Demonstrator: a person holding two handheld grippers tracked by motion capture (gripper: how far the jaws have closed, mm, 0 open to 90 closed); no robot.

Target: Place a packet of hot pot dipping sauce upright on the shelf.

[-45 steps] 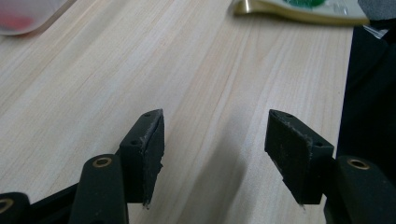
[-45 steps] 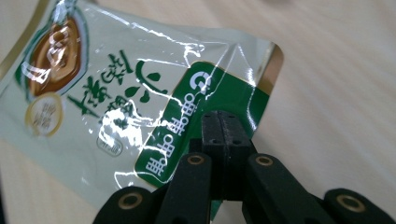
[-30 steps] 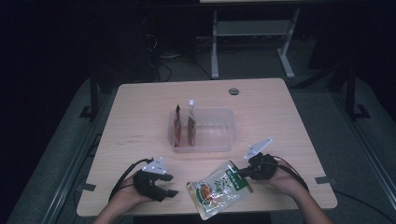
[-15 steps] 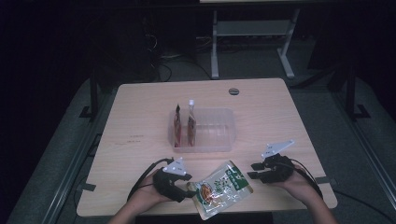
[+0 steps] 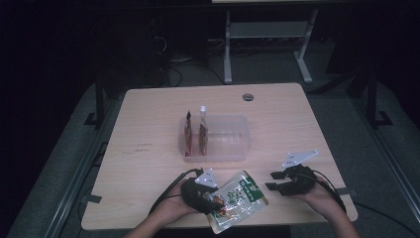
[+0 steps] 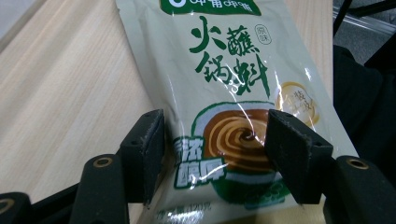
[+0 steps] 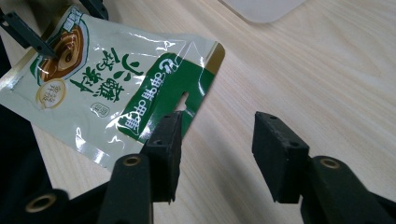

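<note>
A pale green sauce pouch [image 5: 243,197] lies flat on the wooden table [image 5: 148,148] near its front edge. My left gripper [image 5: 214,201] is at the pouch's lower left end. In the left gripper view its open jaws [image 6: 219,149] straddle the printed bowl on the pouch [image 6: 224,60], pads apart from it. My right gripper [image 5: 271,181] sits off the pouch's right side. Its jaws [image 7: 217,144] have just been opening and have bare wood between them. The pouch's dark green top edge [image 7: 154,100] lies just beside one pad.
A clear plastic bin [image 5: 228,141] stands at mid-table with two upright sauce pouches [image 5: 195,134] at its left end. A round cable hole [image 5: 247,97] is near the far edge. A cable trails from each gripper toward the person's forearms.
My left gripper moved right onto the pouch's lower end. My right gripper let go of the pouch, opened, and drew away to the right.
</note>
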